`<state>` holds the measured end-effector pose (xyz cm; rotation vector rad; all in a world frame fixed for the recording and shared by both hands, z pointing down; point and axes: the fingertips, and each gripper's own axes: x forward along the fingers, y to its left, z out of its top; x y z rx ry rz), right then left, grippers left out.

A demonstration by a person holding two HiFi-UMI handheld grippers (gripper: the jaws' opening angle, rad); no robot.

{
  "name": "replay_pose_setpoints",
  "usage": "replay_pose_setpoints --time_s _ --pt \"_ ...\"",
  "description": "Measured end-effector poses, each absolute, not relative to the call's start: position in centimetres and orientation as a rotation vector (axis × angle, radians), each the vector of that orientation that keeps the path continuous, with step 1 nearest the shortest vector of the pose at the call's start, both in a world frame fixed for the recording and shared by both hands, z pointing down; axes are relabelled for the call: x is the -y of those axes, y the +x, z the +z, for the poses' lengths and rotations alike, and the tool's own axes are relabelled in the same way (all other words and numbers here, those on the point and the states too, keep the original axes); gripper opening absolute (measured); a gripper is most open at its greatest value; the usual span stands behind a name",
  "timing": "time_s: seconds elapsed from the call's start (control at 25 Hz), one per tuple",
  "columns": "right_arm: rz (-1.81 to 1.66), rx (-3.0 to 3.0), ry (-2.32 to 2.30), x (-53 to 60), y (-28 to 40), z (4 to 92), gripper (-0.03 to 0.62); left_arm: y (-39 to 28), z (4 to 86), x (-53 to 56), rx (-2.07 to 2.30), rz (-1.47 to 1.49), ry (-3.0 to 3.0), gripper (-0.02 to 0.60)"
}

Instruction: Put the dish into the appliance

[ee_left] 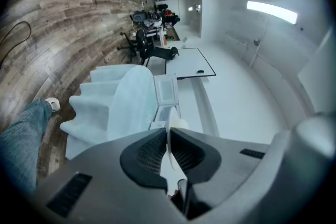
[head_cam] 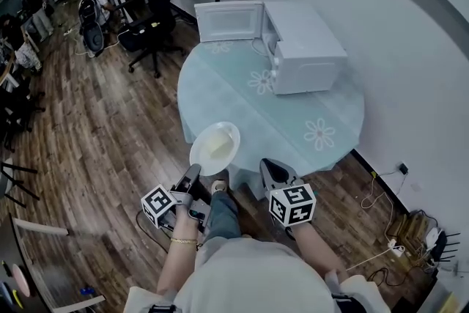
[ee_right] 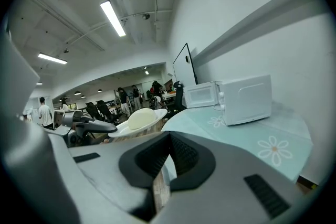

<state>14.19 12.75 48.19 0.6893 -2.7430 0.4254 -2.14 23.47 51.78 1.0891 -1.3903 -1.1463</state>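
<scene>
A white dish (head_cam: 228, 149) carrying a pale dome of food (head_cam: 212, 144) hangs level over the near edge of the round table (head_cam: 242, 95). My left gripper (head_cam: 196, 174) is shut on the dish's near rim. In the left gripper view the rim (ee_left: 169, 136) runs edge-on between the pressed pads. The white microwave (head_cam: 304, 48) stands at the table's far side with its door (head_cam: 229, 20) swung open to the left. My right gripper (head_cam: 272, 168) hovers shut with nothing in it by the table's near edge, to the right of the dish (ee_right: 152, 113).
A black office chair (head_cam: 154, 11) stands beyond the table on the left, with desks and people further back. The white wall (head_cam: 410, 48) runs along the right. Cables and a power strip (head_cam: 396, 245) lie on the wooden floor by it. The person's jeans leg (head_cam: 223, 212) is below the grippers.
</scene>
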Motion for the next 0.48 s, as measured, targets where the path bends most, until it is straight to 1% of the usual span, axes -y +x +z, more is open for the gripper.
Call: replay_pose_setpoints --time_s 0.24,0.48 --pt "0.426 2.733 0.694 -8.8 11.3 48.6 0.005 -5.0 52.2 -19.1 1.38 -1.123 1.103 0.032" --pt "0.421 2.737 0.709 -4.8 6.9 48.5 0.005 -9.0 51.9 -14.3 1.347 -1.125 1.141 0.032"
